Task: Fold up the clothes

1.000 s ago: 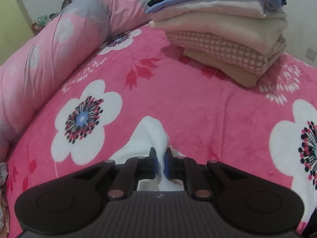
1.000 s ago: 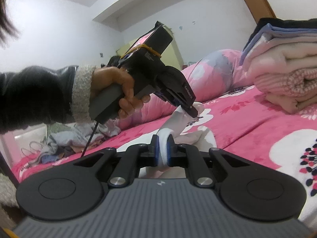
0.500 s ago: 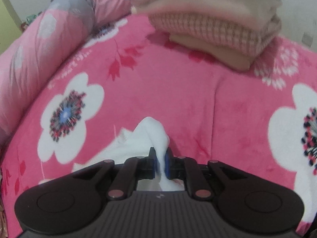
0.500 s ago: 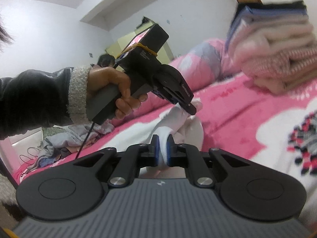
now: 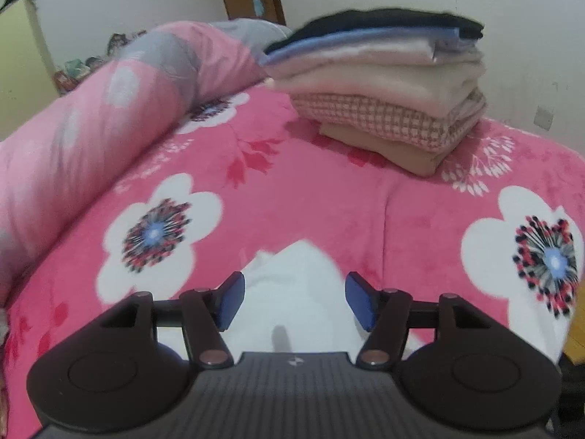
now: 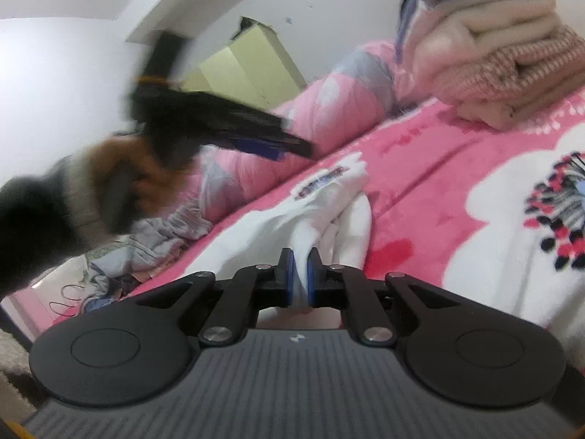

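A white garment (image 5: 296, 292) lies crumpled on the pink flowered bedspread (image 5: 310, 197). My left gripper (image 5: 295, 301) hovers over it with its jaws opening; the cloth lies below and between the blue pads (image 5: 232, 301) without being pressed. In the right wrist view the same white garment (image 6: 329, 216) shows a printed logo, and my right gripper (image 6: 299, 278) is shut on a fold of it. The left gripper (image 6: 278, 146) appears there blurred, held by a hand in a dark sleeve, lifted off the cloth.
A tall stack of folded clothes (image 5: 384, 84) stands at the far right of the bed. A rolled pink quilt (image 5: 91, 135) runs along the left side. Loose clothes (image 6: 146, 248) lie on the floor beyond the bed's edge. A yellow cabinet (image 6: 248, 69) stands by the wall.
My left gripper has opened and let go of the white garment, then drawn back and up from it. The right gripper stays shut on its fold and has rolled a little.
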The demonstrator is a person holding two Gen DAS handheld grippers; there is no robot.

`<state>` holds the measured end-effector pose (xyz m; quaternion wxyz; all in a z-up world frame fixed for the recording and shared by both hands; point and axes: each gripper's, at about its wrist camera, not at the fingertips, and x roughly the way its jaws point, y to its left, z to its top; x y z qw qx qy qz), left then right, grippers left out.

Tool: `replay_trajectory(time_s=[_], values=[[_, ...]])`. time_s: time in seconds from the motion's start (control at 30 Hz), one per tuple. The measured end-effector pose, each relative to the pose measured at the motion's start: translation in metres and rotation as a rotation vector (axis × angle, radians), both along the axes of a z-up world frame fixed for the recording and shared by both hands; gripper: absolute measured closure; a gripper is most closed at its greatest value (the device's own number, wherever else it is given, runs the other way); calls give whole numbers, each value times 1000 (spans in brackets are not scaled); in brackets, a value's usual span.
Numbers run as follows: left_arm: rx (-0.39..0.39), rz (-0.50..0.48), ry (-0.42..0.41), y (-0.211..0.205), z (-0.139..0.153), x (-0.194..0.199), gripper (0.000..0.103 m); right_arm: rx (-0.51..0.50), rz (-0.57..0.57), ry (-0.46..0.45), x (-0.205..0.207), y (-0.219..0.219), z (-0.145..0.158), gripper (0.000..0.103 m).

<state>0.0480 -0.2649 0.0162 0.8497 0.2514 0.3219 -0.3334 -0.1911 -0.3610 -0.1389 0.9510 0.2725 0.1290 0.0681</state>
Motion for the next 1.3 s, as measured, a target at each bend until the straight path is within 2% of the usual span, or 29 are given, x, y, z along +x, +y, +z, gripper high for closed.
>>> replay_trajectory(time_s=[0.1,0.2,0.4,0.53,0.7,0.8,0.87,0.93,0.97,1.03,1.17,1.23,1.3], values=[[-2,24,-4,37,-2,-13,40,58,-10,91,9,-6,-14,97],[-8,61,3,76,-9,-26,40,129,-30,77,0,-14,-11,92],[-80,98,32,140,-23,-51,40,36,-138,72,-24,-23,16,91],[-91,68,17,150,-37,-68,40,-119,-73,15,-17,0,44,93],[-26,35,-102,144,-61,-85,40,-412,15,45,36,35,77,93],[-25,33,-129,145,-72,-90,40,-562,91,52,71,51,89,94],[-40,41,-136,147,-77,-91,39,-635,118,118,99,52,78,94],[-67,51,-137,152,-81,-91,35,-691,103,252,128,42,50,95],[-81,57,-134,155,-84,-90,34,-696,88,309,139,34,37,95],[-99,62,-140,159,-86,-92,33,-616,80,321,144,17,42,95],[-160,78,-133,171,-91,-92,29,-634,64,250,153,13,80,96],[-192,97,-106,176,-92,-90,28,-631,92,237,174,12,84,96],[-214,110,-80,180,-94,-89,28,-630,127,259,203,13,76,96]])
